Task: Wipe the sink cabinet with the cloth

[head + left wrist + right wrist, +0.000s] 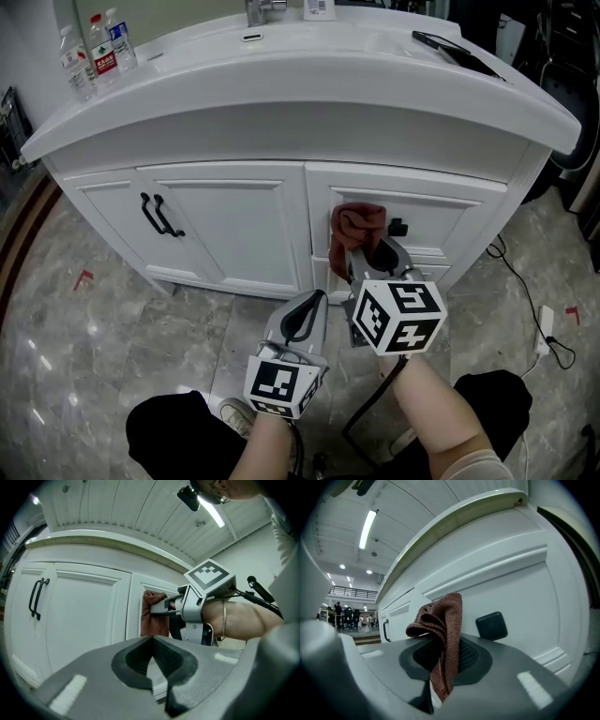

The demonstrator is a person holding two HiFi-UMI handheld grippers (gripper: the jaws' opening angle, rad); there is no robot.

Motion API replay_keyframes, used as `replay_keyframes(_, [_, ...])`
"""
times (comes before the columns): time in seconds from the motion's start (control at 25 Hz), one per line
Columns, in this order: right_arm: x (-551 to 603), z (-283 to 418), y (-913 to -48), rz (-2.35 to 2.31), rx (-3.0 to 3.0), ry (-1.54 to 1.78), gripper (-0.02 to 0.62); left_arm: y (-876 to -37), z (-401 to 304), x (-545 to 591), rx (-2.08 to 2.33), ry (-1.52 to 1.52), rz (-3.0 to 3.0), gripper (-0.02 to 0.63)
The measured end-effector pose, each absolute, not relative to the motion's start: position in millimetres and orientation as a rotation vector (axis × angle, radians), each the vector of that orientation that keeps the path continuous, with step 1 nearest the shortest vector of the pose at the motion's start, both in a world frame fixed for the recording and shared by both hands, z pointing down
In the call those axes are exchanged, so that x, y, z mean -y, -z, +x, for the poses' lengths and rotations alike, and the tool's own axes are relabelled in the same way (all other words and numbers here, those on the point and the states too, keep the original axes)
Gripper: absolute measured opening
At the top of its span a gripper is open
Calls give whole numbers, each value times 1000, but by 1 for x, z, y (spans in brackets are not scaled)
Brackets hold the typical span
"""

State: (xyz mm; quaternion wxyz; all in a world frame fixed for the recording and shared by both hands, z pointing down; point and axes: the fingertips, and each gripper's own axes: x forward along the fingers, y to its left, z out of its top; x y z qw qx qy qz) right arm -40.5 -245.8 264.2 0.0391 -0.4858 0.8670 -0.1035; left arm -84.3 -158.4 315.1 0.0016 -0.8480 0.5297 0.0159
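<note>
- Cloth (357,228): rust-brown knit, soft, light and limp. It sits centre frame, bunched against the sink cabinet (234,225). Pinch a thick fold.
- Right gripper (361,255): jaws clamped on one fold, the rest drooping.
- Left gripper (302,314): lower centre, jaws seemingly together with nothing between them.

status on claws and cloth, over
Right claw shut on cloth, at drawer front. Left claw shut, empty, low. Black knob beside cloth.
</note>
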Motion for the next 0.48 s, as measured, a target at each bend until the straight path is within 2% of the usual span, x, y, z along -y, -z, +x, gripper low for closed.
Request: replay_keyframes(0.48, [242, -1, -280, -1549, -2579, 504, 80, -311, -56, 164, -1599, -76, -2697, 0])
